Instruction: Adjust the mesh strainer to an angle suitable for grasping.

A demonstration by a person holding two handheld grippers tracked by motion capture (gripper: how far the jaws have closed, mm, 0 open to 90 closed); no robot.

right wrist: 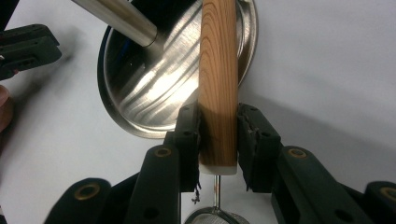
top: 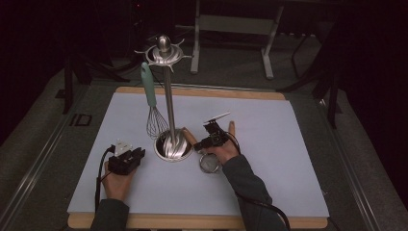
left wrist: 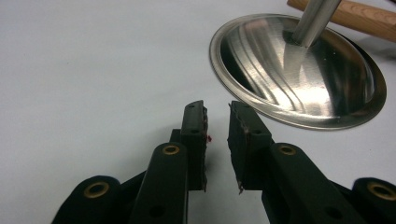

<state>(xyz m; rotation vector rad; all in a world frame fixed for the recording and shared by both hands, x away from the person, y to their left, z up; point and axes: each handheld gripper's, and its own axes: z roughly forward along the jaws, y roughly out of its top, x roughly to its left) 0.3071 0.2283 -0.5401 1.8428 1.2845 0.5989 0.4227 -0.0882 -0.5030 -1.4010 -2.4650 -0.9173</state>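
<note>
Wood handle: pale grained wood, the handle (right wrist: pixel 218 84) of a small strainer lies between my right tongs (right wrist: pixel 218 140); the pads sit against both its sides, so I read them as clenched on it.
Strainer position: its mesh bowl (top: pixel 210 163) rests on the white worktop (top: pixel 269 144) just beside the steel stand base (top: pixel 173 147), and the handle slants up over the base rim.
Left tongs: my left tongs (left wrist: pixel 217 140) stand partly apart with nothing between them, resting on the worktop near the base (left wrist: pixel 299 74), grasping nothing.
Risk, slip: I judge the grip sits near the end of the wood where it meets the wire stem, so the strainer could pivot or slide out when I lift it.
Risk, knock: the handle crosses the base close to the pole (right wrist: pixel 121 21); a careless swing could strike the pole and rock the stand.
Risk, whisk: the teal-handled whisk (top: pixel 151 103) hangs from the hook ring (top: pixel 164 54); a jolt to the stand could shake it off.
Hidden, hanging loop: I cannot see whether the handle's far end has a hole or loop.
Hidden, mesh: in the right gripper view the bowl is cut off at the bottom edge.
Hard to see: the free hooks on top are small and dim in the high view.
</note>
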